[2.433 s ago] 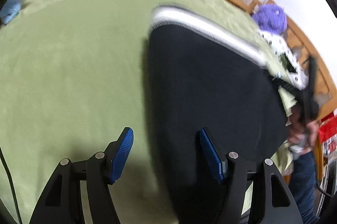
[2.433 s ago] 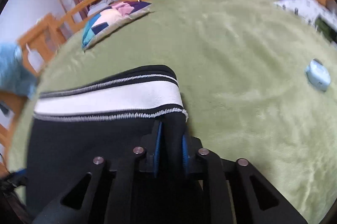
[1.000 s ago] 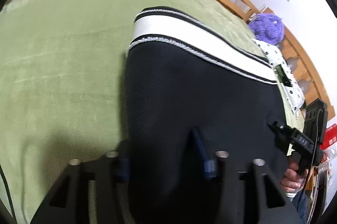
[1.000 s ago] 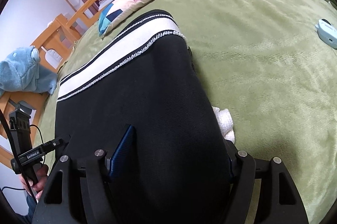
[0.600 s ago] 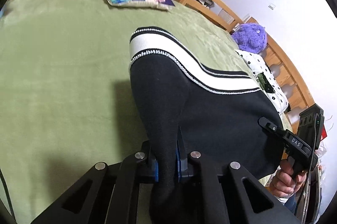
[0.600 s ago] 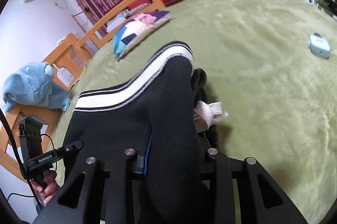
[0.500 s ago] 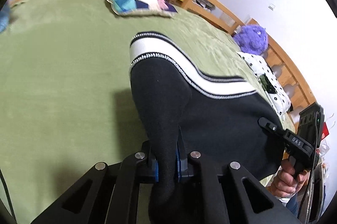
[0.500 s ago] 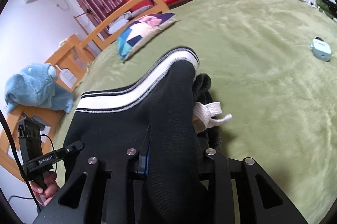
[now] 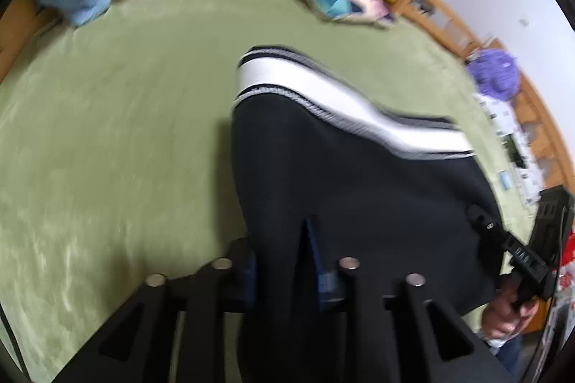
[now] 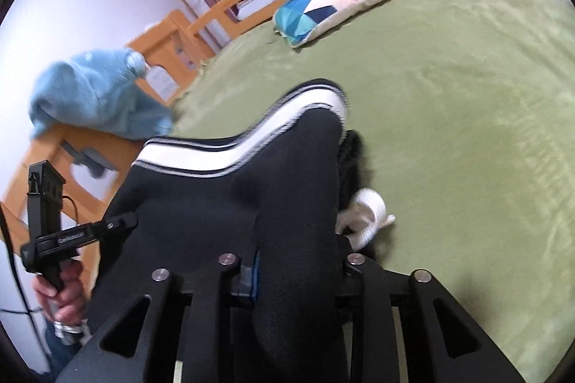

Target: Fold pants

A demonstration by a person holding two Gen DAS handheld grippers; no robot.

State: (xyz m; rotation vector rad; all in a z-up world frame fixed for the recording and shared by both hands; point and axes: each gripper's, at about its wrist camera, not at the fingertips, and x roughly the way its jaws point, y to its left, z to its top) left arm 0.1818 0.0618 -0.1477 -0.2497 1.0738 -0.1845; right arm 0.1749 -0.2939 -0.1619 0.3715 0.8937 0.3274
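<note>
Your left gripper (image 9: 284, 260) and right gripper (image 10: 294, 260) each pinch the black white-banded fabric pants (image 9: 359, 174). Both sets of jaws have just eased wider, though blur makes the left grip look only probable.

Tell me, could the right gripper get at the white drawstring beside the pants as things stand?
Probably not yet. The right gripper is shut on a thick fold of the black pants, so its jaws are occupied. The drawstring lies uncovered on the green blanket, close to its right.

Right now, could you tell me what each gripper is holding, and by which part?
Both hold the black pants with a white waistband: left gripper and right gripper each pinch a bunched fold of black fabric, below the waistband.
</note>
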